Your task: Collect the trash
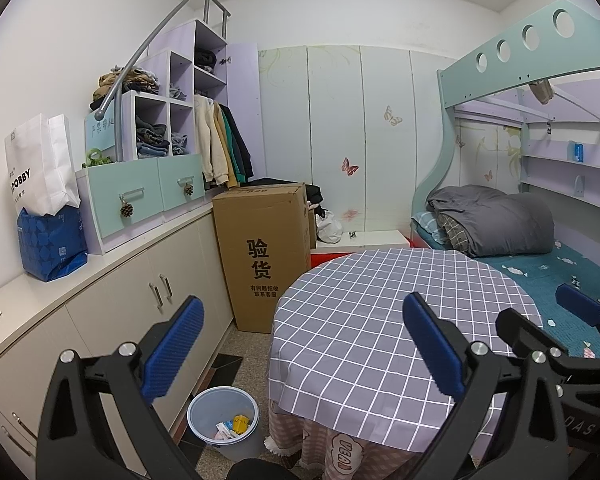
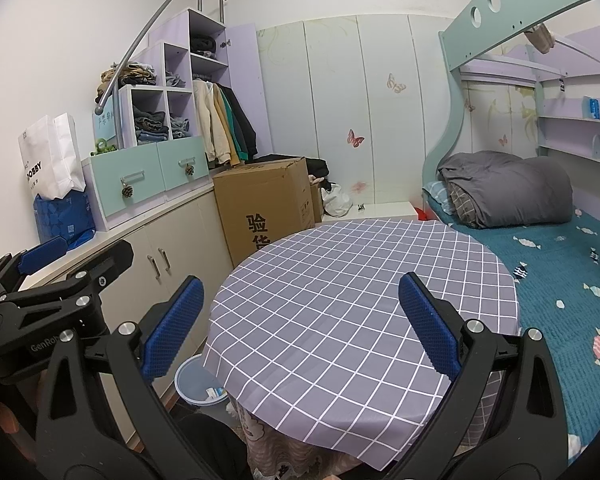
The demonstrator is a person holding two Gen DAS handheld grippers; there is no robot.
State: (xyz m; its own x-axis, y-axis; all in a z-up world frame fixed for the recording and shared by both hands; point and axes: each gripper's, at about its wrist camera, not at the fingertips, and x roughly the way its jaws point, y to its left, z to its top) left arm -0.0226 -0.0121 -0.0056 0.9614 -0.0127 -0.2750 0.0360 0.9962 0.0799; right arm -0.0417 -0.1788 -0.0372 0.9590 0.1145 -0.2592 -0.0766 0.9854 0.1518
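A pale blue trash bin [image 1: 223, 420] stands on the floor left of the round table [image 1: 380, 320], with wrappers [image 1: 232, 428] inside, one of them yellow. The bin [image 2: 198, 386] shows partly behind the table edge in the right wrist view. The table wears a grey checked cloth [image 2: 352, 300] with nothing on it. My left gripper [image 1: 300, 344] is open above the table's near left edge, holding nothing. My right gripper [image 2: 296, 320] is open over the table, also holding nothing. The right gripper [image 1: 572, 320] appears at the right edge of the left wrist view; the left gripper [image 2: 72, 256] appears at left in the right wrist view.
A tall cardboard box [image 1: 264, 256] stands behind the table, next to low beige cabinets [image 1: 140, 300]. Bags [image 1: 40, 208] and a drawer unit [image 1: 140, 188] sit on the counter. A bunk bed [image 1: 520, 240] with a rolled grey quilt [image 2: 508, 188] borders the table's right side.
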